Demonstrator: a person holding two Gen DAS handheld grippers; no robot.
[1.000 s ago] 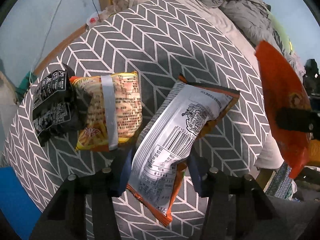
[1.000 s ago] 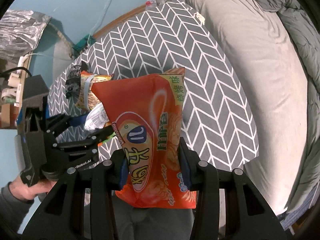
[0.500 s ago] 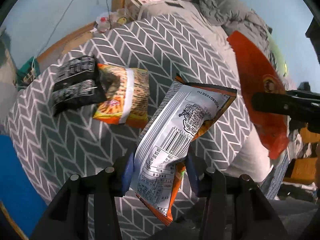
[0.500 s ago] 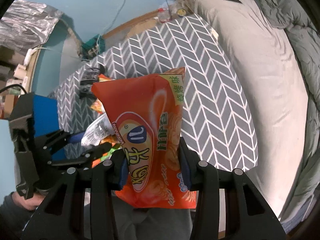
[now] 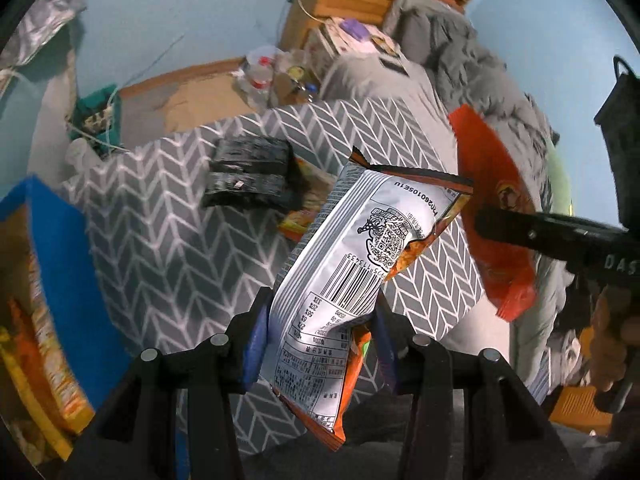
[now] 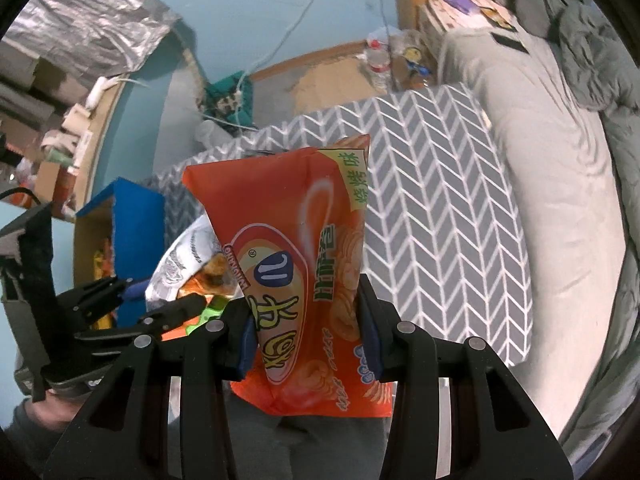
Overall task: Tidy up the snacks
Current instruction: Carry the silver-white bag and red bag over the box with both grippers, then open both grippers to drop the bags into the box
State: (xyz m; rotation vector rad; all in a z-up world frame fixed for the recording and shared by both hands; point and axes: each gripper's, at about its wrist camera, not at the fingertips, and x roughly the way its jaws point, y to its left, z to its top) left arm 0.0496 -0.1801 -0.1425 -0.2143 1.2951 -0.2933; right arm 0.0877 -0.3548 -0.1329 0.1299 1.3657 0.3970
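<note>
While both packets hang clear of the chevron blanket, entries run thus. Left wrist view: left gripper, jaws clamped on silver-backed snack bag, bag rising ahead of the pads; blue box off to the jaws' left. Keep the pinch firm and carry level.

Right wrist view: right gripper, jaws clamped on orange snack bag; box lies left, beyond the other gripper. Probably follow second, avoiding collision.

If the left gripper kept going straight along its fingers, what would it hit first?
Probably the herringbone cloth on the bed, beyond the silver bag the left gripper holds; depth is unclear.
</note>
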